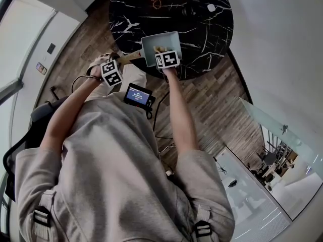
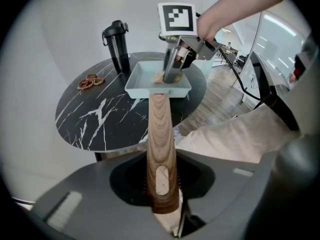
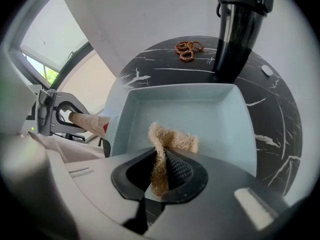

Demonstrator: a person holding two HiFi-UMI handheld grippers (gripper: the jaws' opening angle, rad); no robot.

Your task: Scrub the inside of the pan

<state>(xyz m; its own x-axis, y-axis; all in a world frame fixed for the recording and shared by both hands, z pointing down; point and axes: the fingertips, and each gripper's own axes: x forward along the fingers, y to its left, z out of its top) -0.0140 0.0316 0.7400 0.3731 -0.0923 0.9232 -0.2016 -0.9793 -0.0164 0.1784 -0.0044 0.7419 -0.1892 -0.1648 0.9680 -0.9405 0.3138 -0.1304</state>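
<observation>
So the pale blue square pan (image 1: pixel 157 40) sat at the lower edge of the round black marble worktop (image 1: pixel 202 19), upper middle of the head view, with its wooden handle (image 2: pixel 160 134) sticking out past the rim toward the person. The left gripper (image 2: pixel 161 194) was clamped on the end of that handle, I'd guess to keep the pan from sliding around while it got scrubbed. The right gripper (image 3: pixel 162 171) pointed steeply down into the pan, jaws pinched on a tan, fibrous scrubbing pad (image 3: pixel 175 139) whose free end rested on the pan's floor near the lower wall. A black tumbler (image 3: pixel 240 29) stood behind the pan, well out of the way. Looked like the scrubbing was underway, not finished.
</observation>
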